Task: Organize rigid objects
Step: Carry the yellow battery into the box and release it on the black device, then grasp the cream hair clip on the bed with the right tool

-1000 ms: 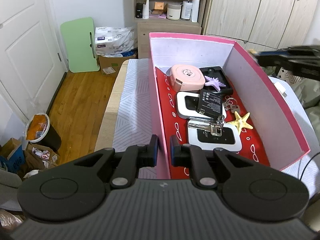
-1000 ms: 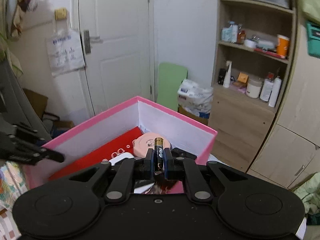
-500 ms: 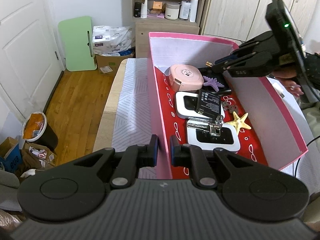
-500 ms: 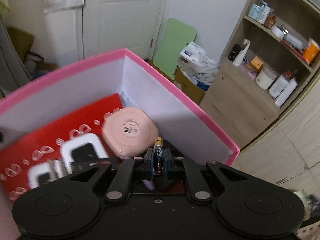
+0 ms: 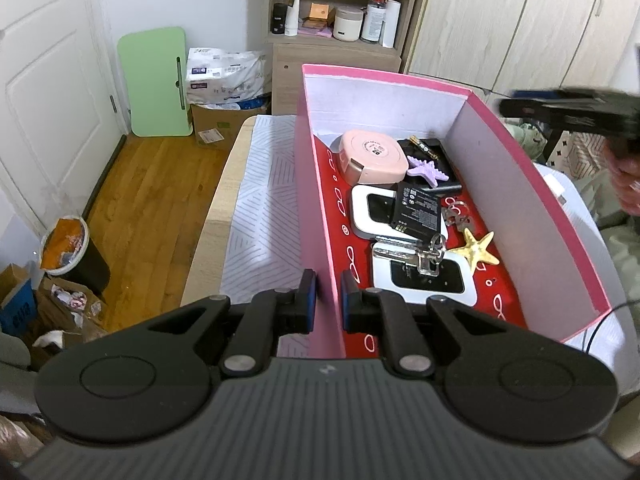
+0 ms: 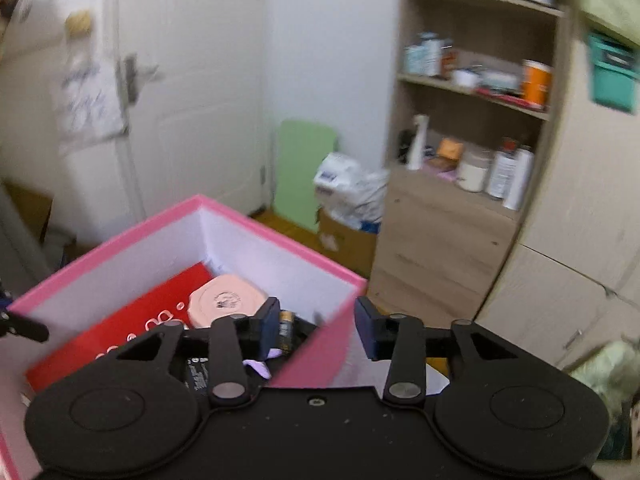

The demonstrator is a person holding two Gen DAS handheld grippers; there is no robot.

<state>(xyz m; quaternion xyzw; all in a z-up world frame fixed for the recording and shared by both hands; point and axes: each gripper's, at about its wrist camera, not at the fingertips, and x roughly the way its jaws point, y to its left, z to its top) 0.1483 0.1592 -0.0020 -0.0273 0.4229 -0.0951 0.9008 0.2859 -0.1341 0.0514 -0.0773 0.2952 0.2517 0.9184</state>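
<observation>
Where the pink box (image 5: 532, 216) stands on the patterned cloth (image 5: 256, 216), its near left wall passes between the fingers of the left gripper (image 5: 327, 300), whose jaws are closed down to a narrow gap with that wall pinched between them. Right gripper (image 6: 316, 324): held above the box's far right corner, jaws spread wide and holding nothing; the view is motion-blurred. Box interior, red-lined floor: battery (image 5: 423, 147), lying on a black tray (image 5: 444, 168) in the far right corner; pink case (image 5: 372, 156) at the far end, just beside the tray; purple starfish (image 5: 427, 170) on the tray; two white-framed devices (image 5: 424, 276) along the middle; black battery pack (image 5: 420, 210) atop the farther one; clear keyring (image 5: 430, 254) on the nearer; yellow starfish (image 5: 478, 248) and metal keys (image 5: 460, 216) toward the right wall. Bare red floor remains along the left wall.
</observation>
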